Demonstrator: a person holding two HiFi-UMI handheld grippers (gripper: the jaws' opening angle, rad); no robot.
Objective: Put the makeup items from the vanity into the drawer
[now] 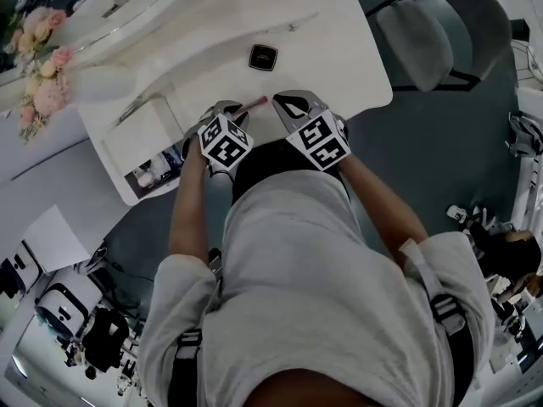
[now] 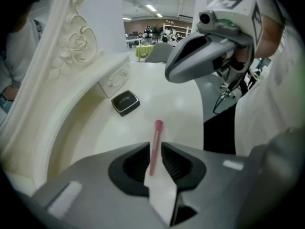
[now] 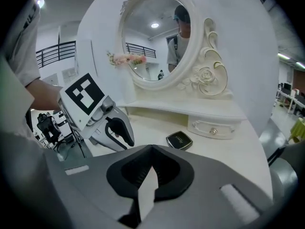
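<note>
My left gripper [image 2: 153, 151] is shut on a slim pink makeup tube [image 2: 155, 144], which sticks out forward over the white vanity top [image 2: 171, 109]. In the head view the pink makeup tube [image 1: 251, 105] points away from the left gripper [image 1: 231, 117] near the vanity's front edge. A black square compact [image 1: 263, 57] lies farther back on the top, and the black compact [image 2: 125, 102] shows ahead of the left jaws. My right gripper [image 3: 151, 149] is shut and holds nothing; the right gripper [image 1: 293, 107] hovers beside the left one. The compact [image 3: 179, 140] lies ahead of it.
An open drawer [image 1: 157, 170] with several small items juts out at the vanity's left front. An oval mirror [image 3: 157, 37] with a carved frame stands at the back, above a small drawer [image 3: 213, 129]. A grey chair [image 1: 428, 32] stands to the right; pink flowers [image 1: 41, 66] are at the left.
</note>
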